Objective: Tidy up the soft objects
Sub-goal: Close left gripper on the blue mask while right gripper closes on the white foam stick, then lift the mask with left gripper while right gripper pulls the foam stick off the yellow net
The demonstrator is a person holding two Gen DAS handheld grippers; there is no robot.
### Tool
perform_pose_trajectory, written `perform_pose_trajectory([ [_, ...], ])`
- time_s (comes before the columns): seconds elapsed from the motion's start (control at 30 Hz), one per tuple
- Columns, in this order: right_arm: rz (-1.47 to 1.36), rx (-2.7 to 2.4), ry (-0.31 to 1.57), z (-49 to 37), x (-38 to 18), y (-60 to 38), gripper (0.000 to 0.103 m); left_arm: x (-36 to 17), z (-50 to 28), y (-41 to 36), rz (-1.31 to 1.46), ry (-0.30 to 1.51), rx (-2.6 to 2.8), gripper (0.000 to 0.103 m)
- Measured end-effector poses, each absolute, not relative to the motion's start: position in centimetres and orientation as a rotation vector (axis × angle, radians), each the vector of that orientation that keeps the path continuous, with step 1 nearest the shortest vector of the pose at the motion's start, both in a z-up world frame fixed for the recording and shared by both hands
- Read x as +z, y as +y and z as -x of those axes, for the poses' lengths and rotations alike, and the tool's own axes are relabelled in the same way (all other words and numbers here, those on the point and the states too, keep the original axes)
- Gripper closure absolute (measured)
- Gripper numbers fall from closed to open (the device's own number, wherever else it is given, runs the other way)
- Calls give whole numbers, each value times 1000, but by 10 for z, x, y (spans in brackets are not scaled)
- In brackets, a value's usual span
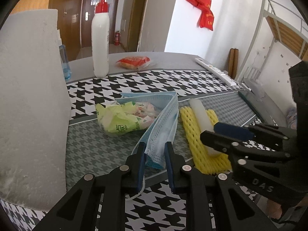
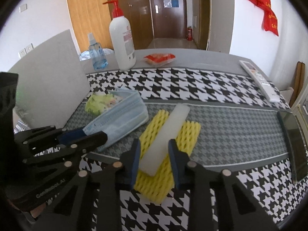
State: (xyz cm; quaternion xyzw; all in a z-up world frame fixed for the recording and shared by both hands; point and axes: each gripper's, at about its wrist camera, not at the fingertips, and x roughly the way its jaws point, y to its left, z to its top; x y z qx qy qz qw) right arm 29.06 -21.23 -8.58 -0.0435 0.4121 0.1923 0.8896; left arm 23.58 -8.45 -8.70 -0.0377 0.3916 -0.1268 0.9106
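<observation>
Left gripper (image 1: 155,154): lower centre, jaws nearly closed, pinching the blue mask stack (image 1: 161,121) (near end only).
Right gripper (image 2: 154,154): jaws narrowed around the white foam bar (image 2: 169,132); contact unclear.
Yellow foam net (image 2: 154,181): under the bar.
Risk: masks may fan apart; bar may slip out or drag the net.

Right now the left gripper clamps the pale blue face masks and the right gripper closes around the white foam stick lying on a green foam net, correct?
Not quite: the foam net under the white foam stick is yellow, as the right wrist view shows.
</observation>
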Motion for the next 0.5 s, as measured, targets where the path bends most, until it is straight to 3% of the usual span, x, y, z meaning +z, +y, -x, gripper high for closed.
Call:
perform_pose_trajectory([
  [0.5,81,384,889,-295,-93,-218,69,-83,-229,-92,50,776,-293,82],
])
